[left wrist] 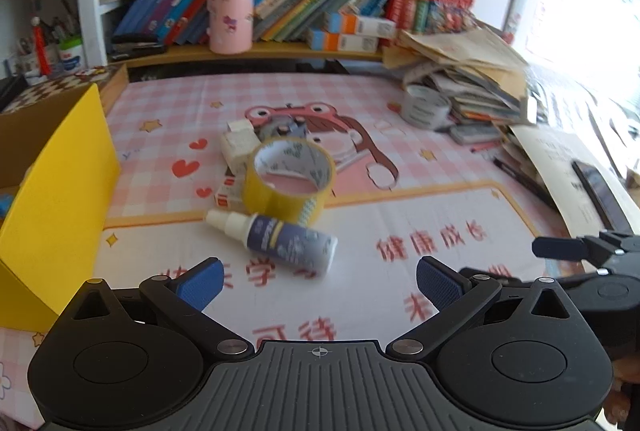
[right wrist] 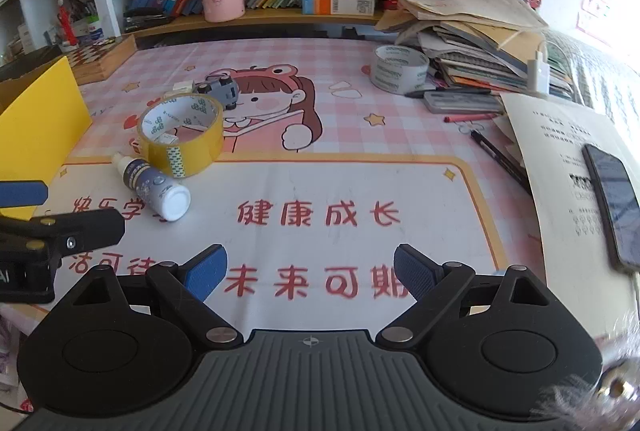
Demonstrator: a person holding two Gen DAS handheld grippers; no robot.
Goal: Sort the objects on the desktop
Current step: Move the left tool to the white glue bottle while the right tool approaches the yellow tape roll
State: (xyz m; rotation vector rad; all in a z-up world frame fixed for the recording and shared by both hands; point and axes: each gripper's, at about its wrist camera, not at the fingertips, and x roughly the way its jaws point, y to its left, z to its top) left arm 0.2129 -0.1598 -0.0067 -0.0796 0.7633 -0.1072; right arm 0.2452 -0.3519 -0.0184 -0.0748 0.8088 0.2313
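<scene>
Both my grippers, left gripper [left wrist: 318, 281] and right gripper [right wrist: 310, 271], released wide, nothing between pads. Small bottle [left wrist: 280, 241] lies on side on desk mat [right wrist: 320, 183], just ahead of left gripper, touching yellow tape roll [left wrist: 290, 179]. Yellow box [left wrist: 52, 199] stands at left. Judgement: approach stage; next, straddle bottle, clench. Little boxes behind tape partly hidden; box interior cut off.

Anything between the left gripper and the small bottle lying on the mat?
Nothing. In the left wrist view only bare printed mat lies between the open left gripper and the small bottle.
</scene>
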